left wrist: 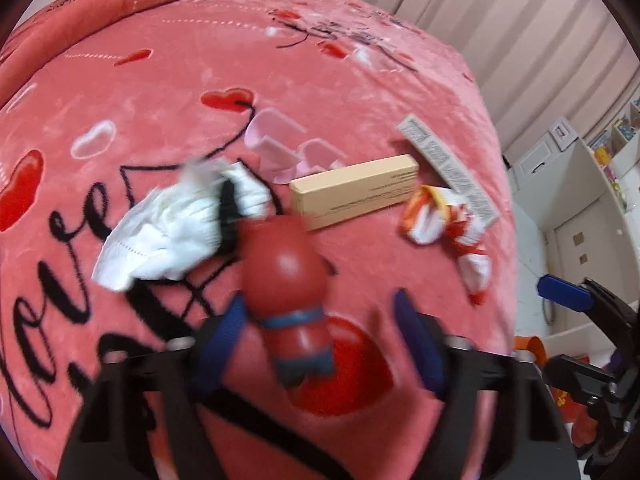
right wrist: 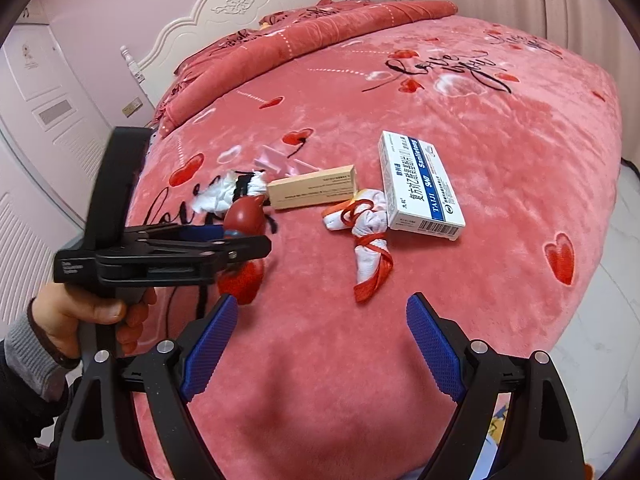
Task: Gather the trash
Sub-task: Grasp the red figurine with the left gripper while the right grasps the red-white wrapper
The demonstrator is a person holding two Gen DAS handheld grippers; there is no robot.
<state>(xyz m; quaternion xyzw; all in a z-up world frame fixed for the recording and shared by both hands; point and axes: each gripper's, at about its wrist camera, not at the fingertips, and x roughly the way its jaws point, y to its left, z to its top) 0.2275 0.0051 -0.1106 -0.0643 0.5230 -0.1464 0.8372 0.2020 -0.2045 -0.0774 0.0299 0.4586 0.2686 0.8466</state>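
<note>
bed (right wrist: 460, 128), pink plush cover with red hearts and black script, fills most of both views; white headboard (right wrist: 240, 12) at upper left of the right wrist view.

left tool (left wrist: 320, 344): blue pads apart, a red bottle (left wrist: 286, 276) lying between them, lower centre of the left wrist view. the near pad looks to touch the bottle's side; the far pad stands clear of it. frame blurred here, so a firm grip cannot be confirmed. in the right wrist view the same tool appears at left centre, held by a hand (right wrist: 92, 312), the bottle (right wrist: 246, 216) poking out past it.

right tool (right wrist: 320, 344): pads wide apart, nothing between them, bottom centre of its own view, over bare cover.

trash on the bed, centre of both views:
- crumpled white tissue (left wrist: 172, 220) with a black band, just left of the bottle's tip.
- pink plastic piece (left wrist: 280, 148), above the tissue.
- beige carton (left wrist: 356, 190), long and narrow, right of the tissue.
- white-and-red wrapper (left wrist: 448, 232), knotted, right of the carton.
- white-and-blue medicine box (right wrist: 420, 188), touching the wrapper's upper right.

white cabinet (left wrist: 568, 208) at right edge of the left wrist view.
</note>
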